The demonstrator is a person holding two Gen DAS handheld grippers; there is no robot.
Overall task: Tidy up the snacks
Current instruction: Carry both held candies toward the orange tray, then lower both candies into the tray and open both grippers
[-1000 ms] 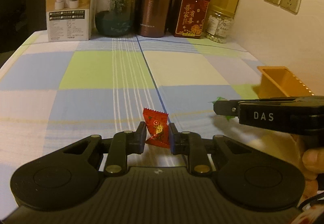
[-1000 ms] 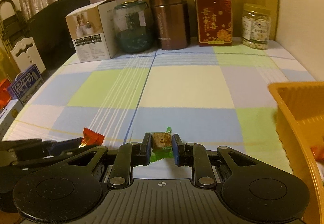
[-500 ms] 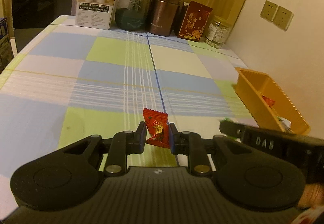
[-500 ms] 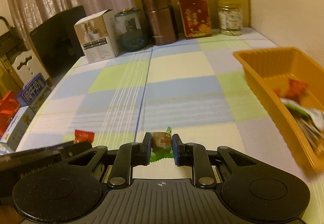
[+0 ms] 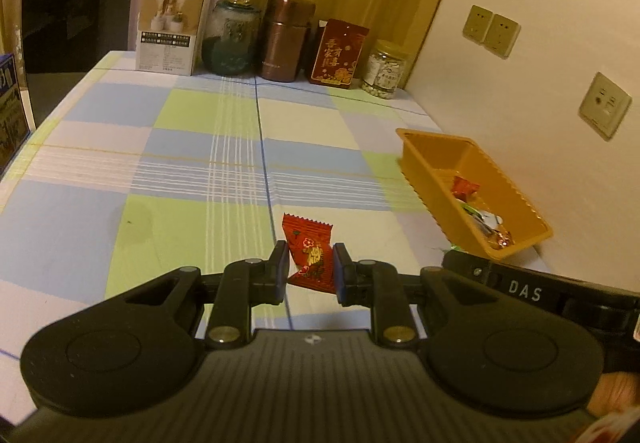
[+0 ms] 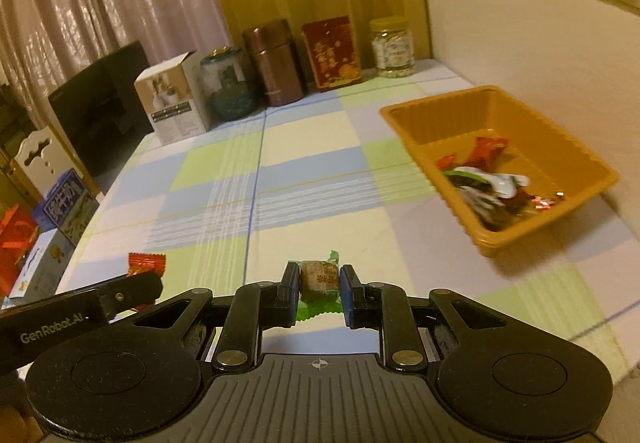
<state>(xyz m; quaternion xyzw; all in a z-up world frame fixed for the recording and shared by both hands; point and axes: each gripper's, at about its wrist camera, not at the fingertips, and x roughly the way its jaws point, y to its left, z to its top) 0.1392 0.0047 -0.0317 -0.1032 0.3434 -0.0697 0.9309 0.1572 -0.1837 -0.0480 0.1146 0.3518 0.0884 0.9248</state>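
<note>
My left claw (image 5: 310, 269) pinches a red packet (image 5: 310, 255); right claw (image 6: 320, 289) pinches a green-wrapped sweet (image 6: 319, 279). Both aloft, short of orange tray (image 6: 500, 105), which holds several snacks. 2 drops left.

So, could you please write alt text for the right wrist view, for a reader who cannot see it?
The right gripper is shut on a green-wrapped snack above a checked tablecloth. To the right stands an orange tray already holding several wrapped snacks; at lower left the left gripper holds a red snack packet.
</note>
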